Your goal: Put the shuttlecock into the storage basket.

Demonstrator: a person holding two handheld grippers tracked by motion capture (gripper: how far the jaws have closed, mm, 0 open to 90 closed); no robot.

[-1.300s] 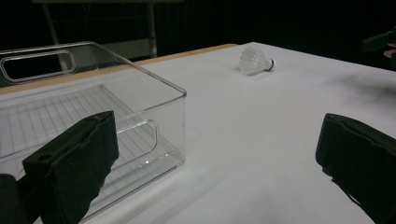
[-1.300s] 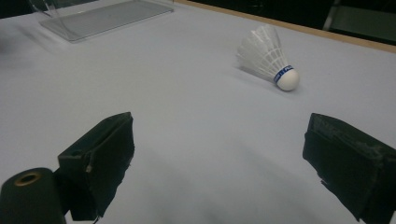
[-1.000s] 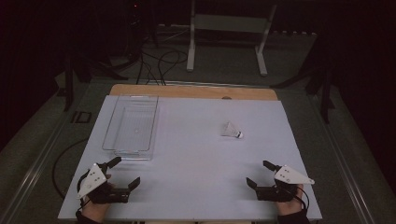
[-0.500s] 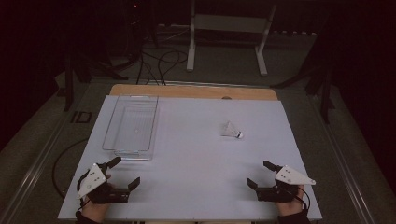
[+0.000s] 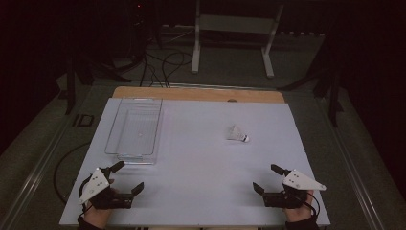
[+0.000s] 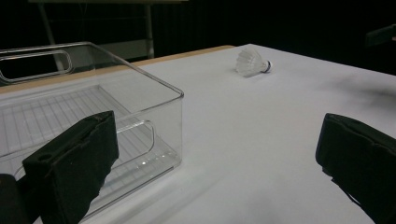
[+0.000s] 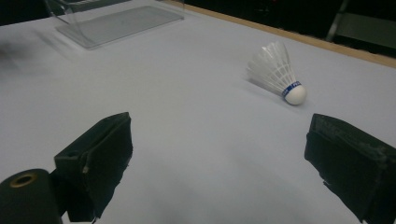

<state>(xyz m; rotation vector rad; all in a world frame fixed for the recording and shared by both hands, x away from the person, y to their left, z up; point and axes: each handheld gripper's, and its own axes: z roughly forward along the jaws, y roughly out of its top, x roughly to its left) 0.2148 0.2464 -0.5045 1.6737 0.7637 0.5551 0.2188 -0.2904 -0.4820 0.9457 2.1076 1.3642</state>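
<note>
While both grippers gape, left gripper, right gripper, white table (dark room), shuttlecock, clear bin.

Your left hand-held gripper and right hand-held gripper both show black jaws, each under a pale grey three-cornered plate. The shuttlecock has white feathers, a white rounded tip and a thin blue band with white marks around its neck. The bin is clear, with a ribbed line pattern across its floor. The worktop is plain white, edged with light brown wood along the far side.
</note>
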